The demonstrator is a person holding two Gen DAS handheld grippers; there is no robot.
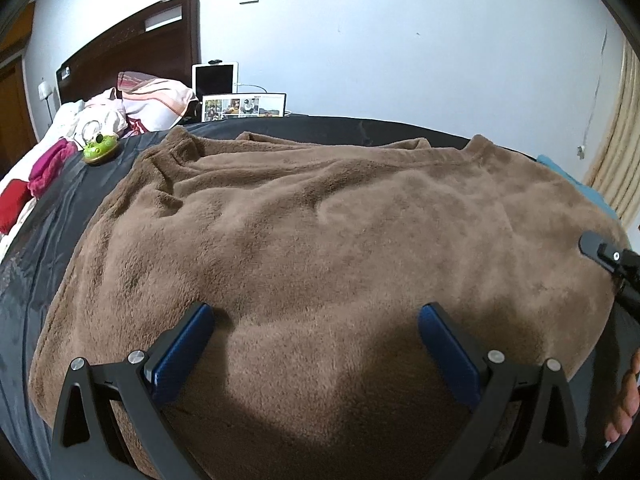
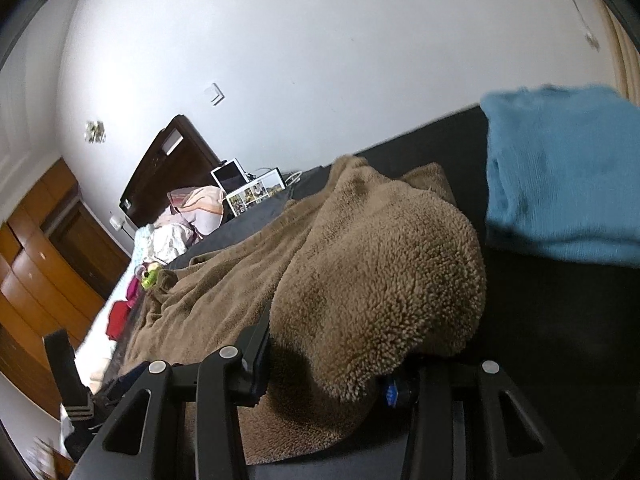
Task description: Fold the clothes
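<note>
A brown fleece garment (image 1: pixel 320 240) lies spread over the black sheet (image 1: pixel 52 216) on the bed. My left gripper (image 1: pixel 316 320) hovers open above its near part, blue pads wide apart with nothing between them. At the garment's right edge is my right gripper (image 1: pixel 600 252). In the right wrist view, a thick fold of the brown fleece garment (image 2: pixel 380 280) bulges up between the fingers of the right gripper (image 2: pixel 328 360), which is shut on it. The fleece hides the right fingertip.
A folded blue garment (image 2: pixel 560 176) sits on the sheet just right of the fleece. A green toy (image 1: pixel 100 148), red and pink clothes (image 1: pixel 44 172) and pillows (image 1: pixel 152 100) lie at the far left. A tablet (image 1: pixel 214 80) stands by the headboard (image 1: pixel 132 52).
</note>
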